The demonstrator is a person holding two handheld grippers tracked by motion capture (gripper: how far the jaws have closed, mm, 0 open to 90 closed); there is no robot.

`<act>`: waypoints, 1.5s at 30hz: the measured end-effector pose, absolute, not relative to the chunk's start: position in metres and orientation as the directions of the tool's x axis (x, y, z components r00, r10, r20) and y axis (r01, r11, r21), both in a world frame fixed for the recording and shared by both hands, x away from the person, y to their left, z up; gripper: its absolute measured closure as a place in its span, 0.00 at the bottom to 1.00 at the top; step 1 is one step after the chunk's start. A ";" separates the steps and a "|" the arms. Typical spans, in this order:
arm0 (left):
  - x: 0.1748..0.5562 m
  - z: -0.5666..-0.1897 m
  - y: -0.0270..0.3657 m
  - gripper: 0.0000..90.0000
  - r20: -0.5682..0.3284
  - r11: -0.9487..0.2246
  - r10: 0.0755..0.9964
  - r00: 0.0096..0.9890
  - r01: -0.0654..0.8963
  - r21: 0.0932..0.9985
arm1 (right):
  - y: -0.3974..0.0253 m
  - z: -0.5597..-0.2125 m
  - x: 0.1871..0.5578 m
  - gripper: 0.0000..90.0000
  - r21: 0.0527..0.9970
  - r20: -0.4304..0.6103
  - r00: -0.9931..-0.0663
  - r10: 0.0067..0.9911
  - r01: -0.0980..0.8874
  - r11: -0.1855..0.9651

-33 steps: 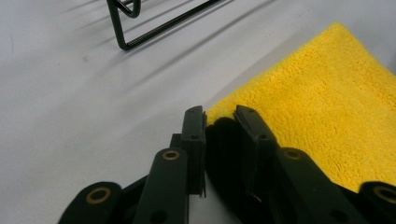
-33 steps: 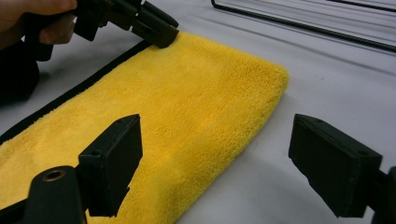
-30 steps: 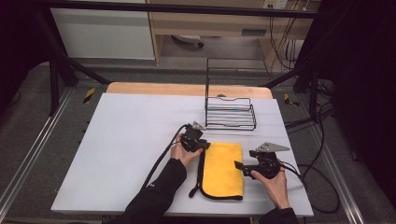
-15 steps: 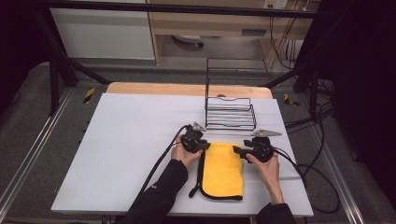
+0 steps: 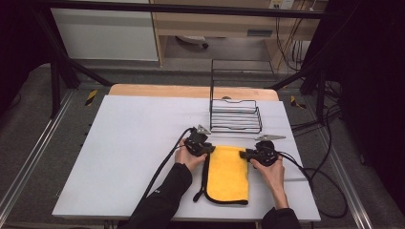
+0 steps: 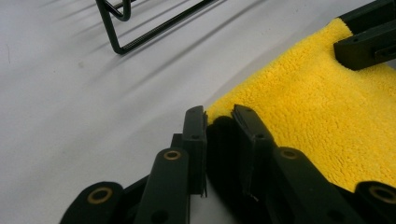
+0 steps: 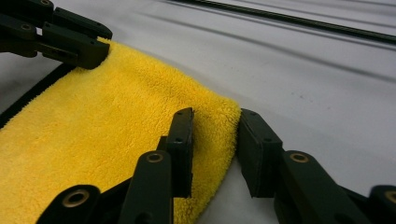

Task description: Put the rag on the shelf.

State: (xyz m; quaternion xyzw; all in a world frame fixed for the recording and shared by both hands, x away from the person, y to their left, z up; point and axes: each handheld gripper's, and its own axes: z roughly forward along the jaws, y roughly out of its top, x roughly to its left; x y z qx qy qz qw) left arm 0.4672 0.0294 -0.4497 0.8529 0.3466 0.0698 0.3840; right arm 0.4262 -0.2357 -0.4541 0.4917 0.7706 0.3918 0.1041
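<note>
text: none legible | labels: none | brands: none | numbers: none

Right gripper (image 5: 246,155) moved up from beside the near right edge of the yellow cloth (image 5: 228,172) to its far right corner, jaws now straddling that corner, one on the pile, one on the white table (image 5: 133,143). Right hand (image 5: 269,168) shifted forward with it. Left gripper (image 5: 210,149) possibly nudged slightly at the far left corner; hard to tell.
</note>
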 end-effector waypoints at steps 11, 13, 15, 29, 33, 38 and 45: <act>0.469 -0.446 0.035 0.87 -0.209 -0.423 0.645 0.735 0.571 0.703 | -0.233 -0.451 0.426 0.91 0.696 0.238 -0.502 0.831 0.685 0.215; 0.468 -0.443 0.037 0.88 -0.205 -0.429 0.636 0.744 0.562 0.708 | -0.233 -0.450 0.425 0.92 0.700 0.242 -0.498 0.832 0.684 0.206; 0.466 -0.439 0.038 0.88 -0.199 -0.424 0.632 0.749 0.549 0.721 | -0.233 -0.448 0.424 0.92 0.708 0.237 -0.500 0.833 0.676 0.205; 0.448 -0.420 0.052 0.88 -0.184 -0.381 0.611 0.769 0.491 0.784 | -0.231 -0.426 0.408 0.92 0.786 0.207 -0.533 0.820 0.590 0.185; 0.443 -0.415 0.055 0.88 -0.180 -0.373 0.603 0.777 0.475 0.797 | -0.230 -0.421 0.404 0.92 0.804 0.189 -0.545 0.817 0.563 0.189; 0.437 -0.409 0.058 0.88 -0.171 -0.361 0.605 0.777 0.460 0.811 | -0.228 -0.414 0.399 0.92 0.823 0.172 -0.551 0.817 0.536 0.188; 0.429 -0.398 0.061 0.88 -0.158 -0.339 0.601 0.784 0.428 0.838 | -0.229 -0.404 0.392 0.92 0.847 0.165 -0.559 0.813 0.503 0.174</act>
